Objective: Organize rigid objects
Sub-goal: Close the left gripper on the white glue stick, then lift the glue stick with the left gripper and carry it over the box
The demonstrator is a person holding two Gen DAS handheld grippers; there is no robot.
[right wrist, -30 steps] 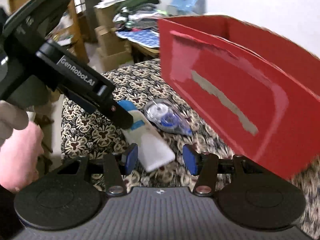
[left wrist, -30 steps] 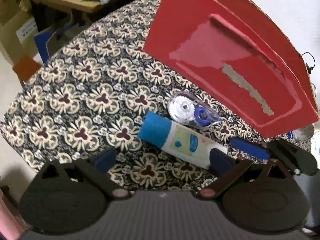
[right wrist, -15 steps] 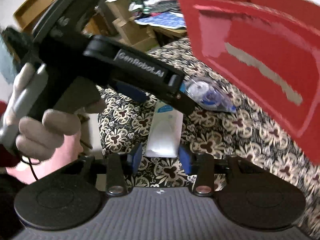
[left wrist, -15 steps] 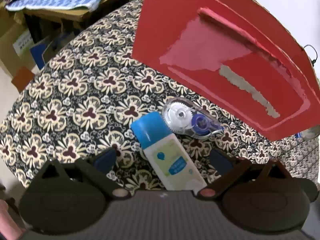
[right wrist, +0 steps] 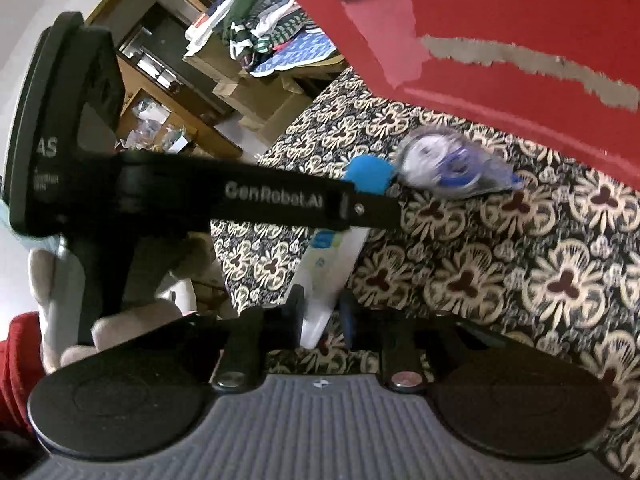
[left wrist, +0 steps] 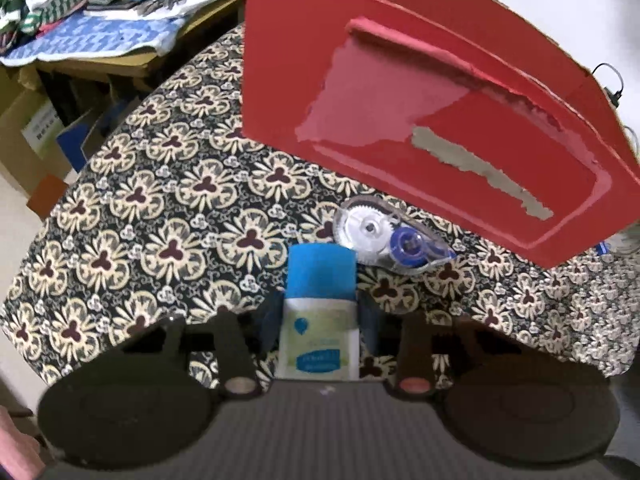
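Note:
A white glue stick with a blue cap [left wrist: 320, 312] lies on the patterned tablecloth [left wrist: 160, 220]. My left gripper [left wrist: 319, 320] is shut on its white body, cap pointing away. My right gripper [right wrist: 323, 316] is closed around the bottom end of the same glue stick [right wrist: 332, 268]; its blue cap [right wrist: 370, 174] shows past the left gripper's black arm [right wrist: 272, 200]. A clear correction tape dispenser with a blue wheel [left wrist: 384, 238] lies just beyond the cap, also in the right wrist view [right wrist: 452, 168]. A red cardboard box [left wrist: 420, 100] stands behind it.
The red box [right wrist: 500, 32] has torn patches on its front. A wooden shelf with folded cloths [left wrist: 100, 20] and cardboard boxes [left wrist: 32, 136] stands beyond the table's left edge. A gloved hand [right wrist: 60, 288] holds the left gripper.
The left gripper moved in and closed on the glue stick, which turned to point straight away. The right gripper narrowed around its bottom end.

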